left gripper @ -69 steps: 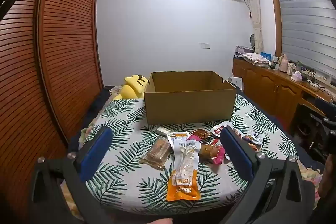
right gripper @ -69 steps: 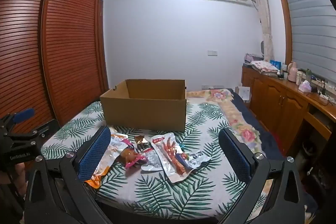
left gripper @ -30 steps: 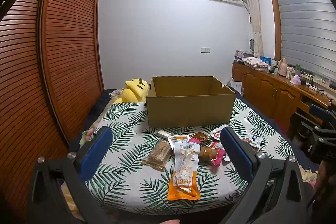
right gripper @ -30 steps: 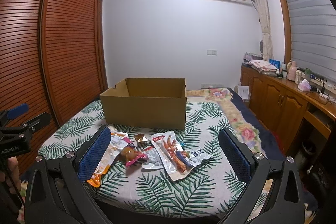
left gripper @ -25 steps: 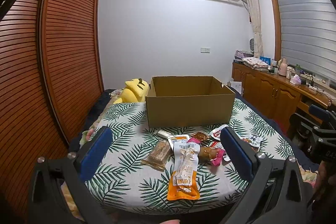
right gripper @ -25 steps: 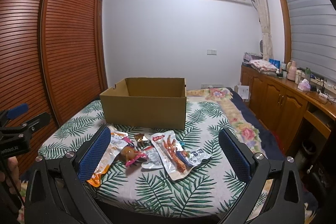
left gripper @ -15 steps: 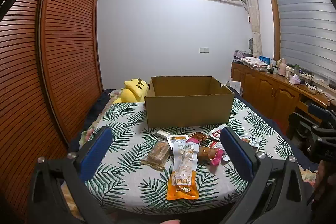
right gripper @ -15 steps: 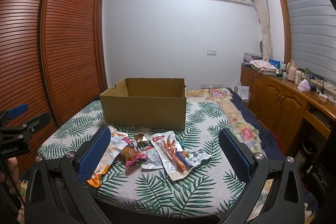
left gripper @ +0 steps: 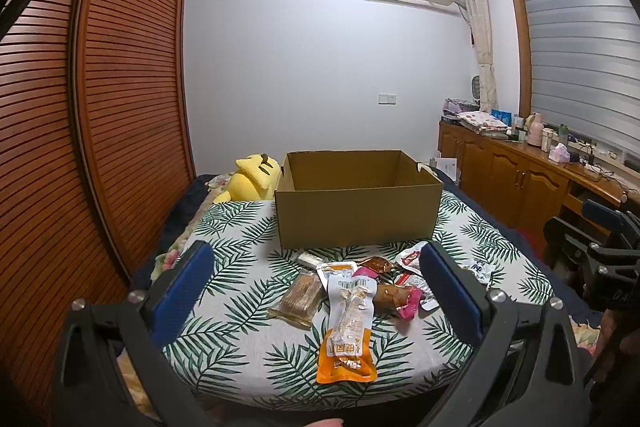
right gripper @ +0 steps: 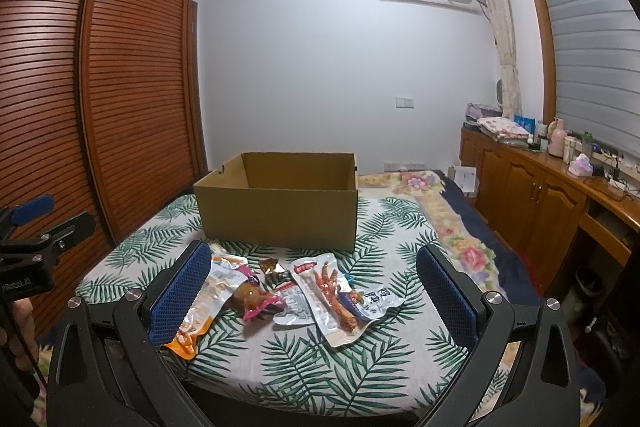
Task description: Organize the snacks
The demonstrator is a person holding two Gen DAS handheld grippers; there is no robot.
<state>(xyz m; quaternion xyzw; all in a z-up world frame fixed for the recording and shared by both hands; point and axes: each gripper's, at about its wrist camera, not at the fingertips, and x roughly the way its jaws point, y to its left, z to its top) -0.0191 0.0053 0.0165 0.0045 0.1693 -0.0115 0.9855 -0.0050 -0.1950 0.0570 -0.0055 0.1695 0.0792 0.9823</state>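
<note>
An open cardboard box stands on a palm-leaf sheet over a bed. Several snack packets lie in front of it: an orange-and-clear packet, a brown bar in clear wrap, a pink-wrapped brown snack, and a chicken-feet packet. My left gripper is open and empty, held back from the snacks. My right gripper is open and empty, also back from them. The box's inside floor is hidden.
A yellow plush toy lies left of the box. A slatted wooden wardrobe runs along the left. A wooden sideboard with clutter stands at the right. The bed's near edge is close to the grippers.
Both grippers have stayed open and nearly still, with only a slight drift of view. The snacks and the box have not moved.
</note>
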